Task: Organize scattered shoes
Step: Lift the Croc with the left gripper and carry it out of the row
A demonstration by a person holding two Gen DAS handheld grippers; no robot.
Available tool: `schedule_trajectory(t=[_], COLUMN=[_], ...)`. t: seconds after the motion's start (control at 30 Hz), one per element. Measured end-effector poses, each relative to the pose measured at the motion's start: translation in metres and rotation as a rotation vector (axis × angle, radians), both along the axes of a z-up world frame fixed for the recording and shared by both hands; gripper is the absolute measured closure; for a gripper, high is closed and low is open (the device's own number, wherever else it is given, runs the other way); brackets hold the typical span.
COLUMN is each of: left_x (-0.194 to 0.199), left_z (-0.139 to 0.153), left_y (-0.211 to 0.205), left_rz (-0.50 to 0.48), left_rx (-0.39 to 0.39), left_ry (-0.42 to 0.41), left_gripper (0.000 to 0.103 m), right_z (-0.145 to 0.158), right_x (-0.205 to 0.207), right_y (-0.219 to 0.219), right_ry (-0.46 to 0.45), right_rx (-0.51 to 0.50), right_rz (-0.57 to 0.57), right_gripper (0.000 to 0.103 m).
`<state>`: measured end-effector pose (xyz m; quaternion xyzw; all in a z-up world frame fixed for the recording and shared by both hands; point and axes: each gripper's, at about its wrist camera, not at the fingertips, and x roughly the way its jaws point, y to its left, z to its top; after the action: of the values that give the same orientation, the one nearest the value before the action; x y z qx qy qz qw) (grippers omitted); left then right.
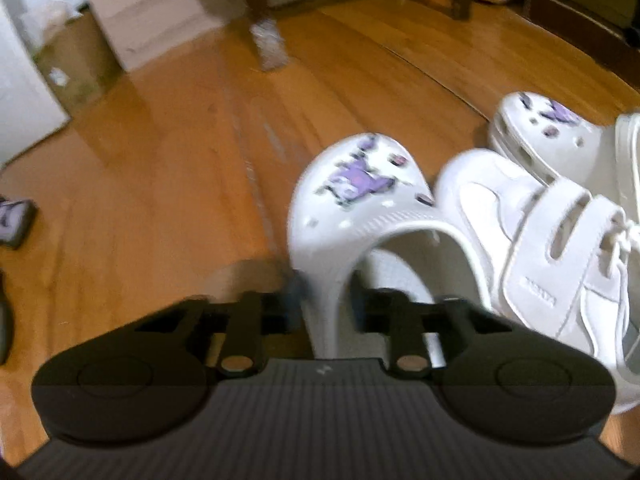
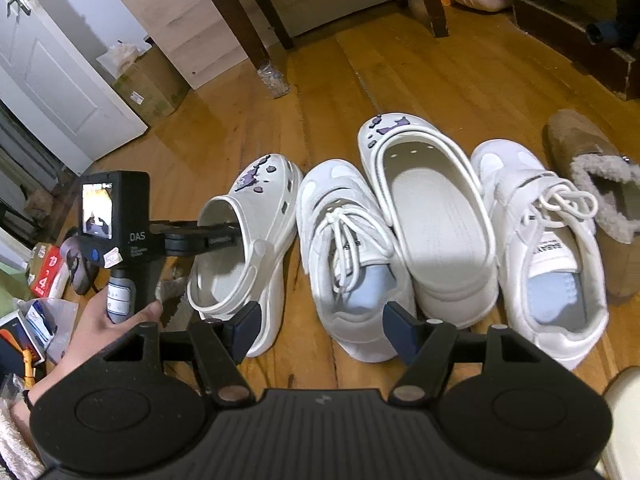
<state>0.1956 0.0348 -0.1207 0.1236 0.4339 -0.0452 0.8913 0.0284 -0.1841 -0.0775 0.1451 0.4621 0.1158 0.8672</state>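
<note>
A white clog with purple charms point(image 1: 360, 196) is gripped at its side wall by my left gripper point(image 1: 326, 304), which is shut on it; the same clog point(image 2: 248, 240) stands leftmost in a row on the wood floor in the right wrist view, with the left gripper point(image 2: 224, 236) reaching into its opening. Beside it stand a white sneaker point(image 2: 352, 256), the matching clog point(image 2: 432, 216), a second white sneaker point(image 2: 540, 248) and a tan fur-lined boot point(image 2: 600, 208). My right gripper point(image 2: 320, 332) is open and empty, hovering just before the row.
Dark chair legs point(image 2: 240, 20) and a crumpled plastic bag point(image 2: 274, 78) stand on the floor point(image 2: 460, 80) beyond the shoes. A cardboard box point(image 2: 152, 80) and white door point(image 2: 60, 80) are far left. Boxes and clutter point(image 2: 44, 276) lie at the left edge.
</note>
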Motion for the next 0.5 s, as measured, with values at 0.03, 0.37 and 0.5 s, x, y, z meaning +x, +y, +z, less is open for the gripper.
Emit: schedule_trajectory(t=[0.03,0.37,0.5], left_x=[-0.003,-0.014,-0.004], left_z=[0.003,0.011,0.004], left_y=[-0.001,-0.001,-0.004], left_rz=[0.002,0.022,0.026], left_rx=[0.005,0.026,0.026], left_ry=[-0.011,-0.045,-0.028], left_gripper=[0.092,0.093,0.086], right_z=[0.001,0.006,0.004], right_x=[-0.003,-0.029,-0.033], right_y=[-0.002,-0.002,-0.001], right_ry=[0.001,0.002,0.003], right_rx=[-0.006,-0.086,-0.101], right_rz=[-0.003,0.032,0.049], right_gripper=[0.034,0.034,0.034])
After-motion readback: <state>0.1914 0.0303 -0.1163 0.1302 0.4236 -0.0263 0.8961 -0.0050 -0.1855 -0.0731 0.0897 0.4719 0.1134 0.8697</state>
